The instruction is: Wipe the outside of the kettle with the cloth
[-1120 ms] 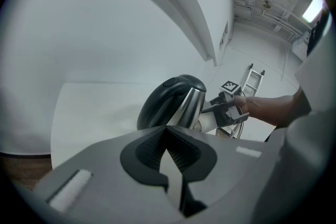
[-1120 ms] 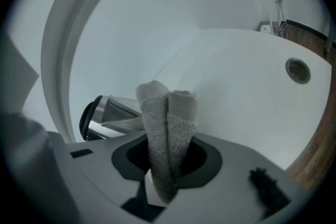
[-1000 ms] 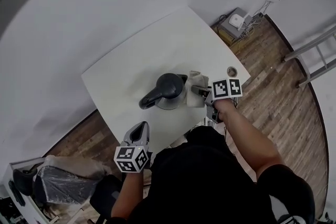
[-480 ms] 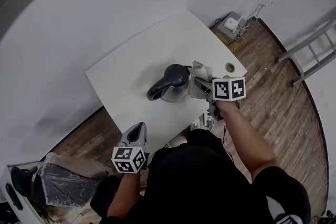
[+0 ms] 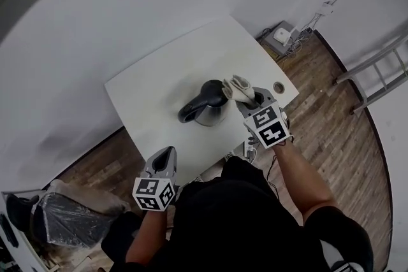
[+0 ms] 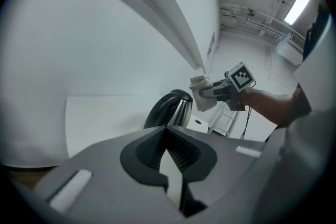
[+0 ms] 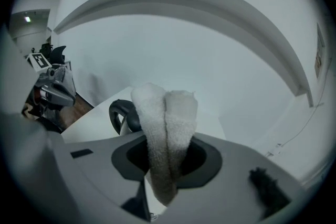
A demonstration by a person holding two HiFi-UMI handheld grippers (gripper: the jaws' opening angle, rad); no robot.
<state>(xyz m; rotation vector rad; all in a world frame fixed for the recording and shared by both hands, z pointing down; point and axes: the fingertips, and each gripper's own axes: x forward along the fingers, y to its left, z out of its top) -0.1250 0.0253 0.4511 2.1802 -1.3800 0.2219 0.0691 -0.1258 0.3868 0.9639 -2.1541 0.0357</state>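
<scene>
A dark kettle (image 5: 205, 104) with a steel body stands on the white table (image 5: 172, 73), its handle pointing left. My right gripper (image 5: 245, 96) is shut on a folded white cloth (image 5: 236, 87), which sits by the kettle's upper right side, near the lid. In the right gripper view the cloth (image 7: 165, 128) hangs doubled between the jaws, with the kettle handle (image 7: 122, 114) just behind it. My left gripper (image 5: 167, 155) hovers shut and empty at the table's front edge, well apart from the kettle. From the left gripper view, the kettle (image 6: 170, 109) and cloth (image 6: 200, 96) lie ahead.
A round cable hole (image 5: 278, 86) sits near the table's right corner. On the wooden floor are a white box with cables (image 5: 281, 33), a ladder (image 5: 376, 73) at the right, and a plastic-covered chair (image 5: 70, 220) at the lower left.
My right gripper has swung the cloth from the kettle's right side up towards its lid, and its marker cube has come nearer to me. The left gripper has hardly moved.
</scene>
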